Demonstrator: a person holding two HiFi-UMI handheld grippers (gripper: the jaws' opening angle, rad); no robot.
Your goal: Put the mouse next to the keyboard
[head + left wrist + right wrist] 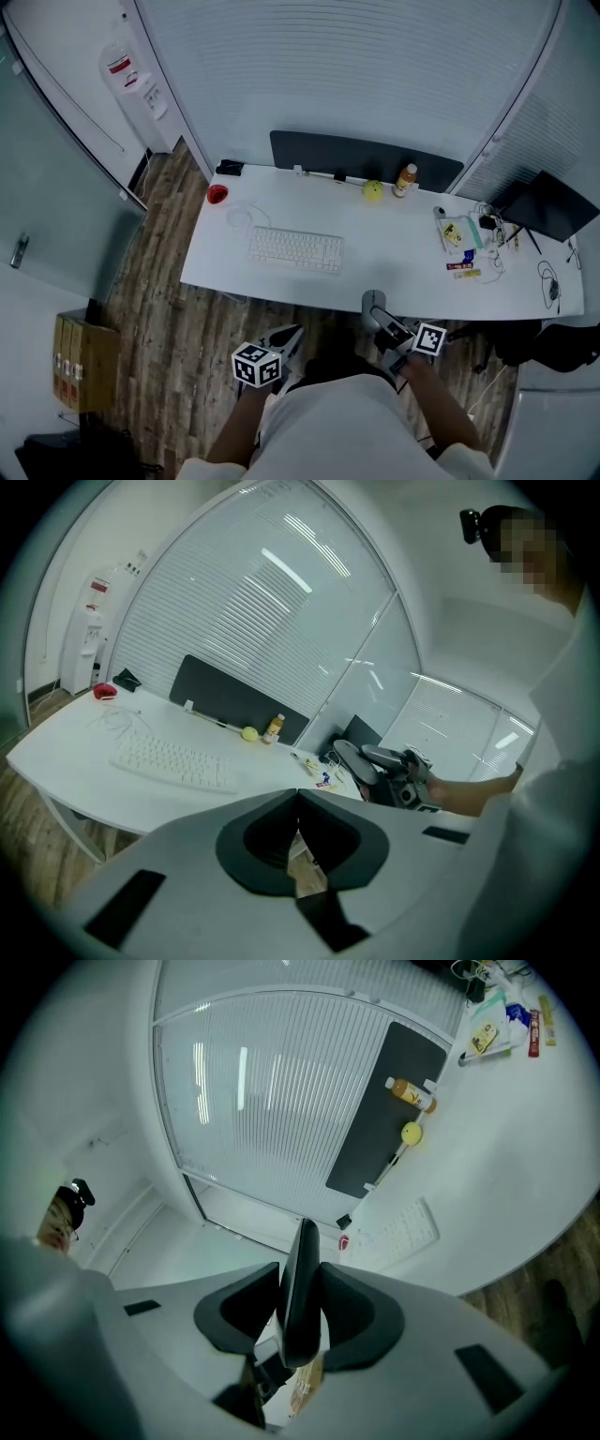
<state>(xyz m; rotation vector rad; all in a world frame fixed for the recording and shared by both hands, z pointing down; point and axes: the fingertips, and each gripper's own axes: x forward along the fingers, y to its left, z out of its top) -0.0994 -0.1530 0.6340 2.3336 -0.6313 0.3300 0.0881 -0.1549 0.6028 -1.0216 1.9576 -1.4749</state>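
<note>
Far left of the keyboard (295, 249), a water dispenser (127, 80) is showing a red label too small to read. On the white surface (394, 272), a small red object (217, 194) is sitting behind-left of the keyboard. A yellow ball (373, 190) and an orange bottle (405, 180) are sitting behind-right, with packets (461, 246) of unreadable print further right. Nearer than the keyboard and off the surface, the left claw (298, 797) is hanging closed and empty. The right claw (300, 1271) is clamping the dark mouse (300, 1232), well apart from the keyboard, past the near edge to its right. The right gripper view is showing the mouse edge-on, the left gripper view as an oval.
</note>
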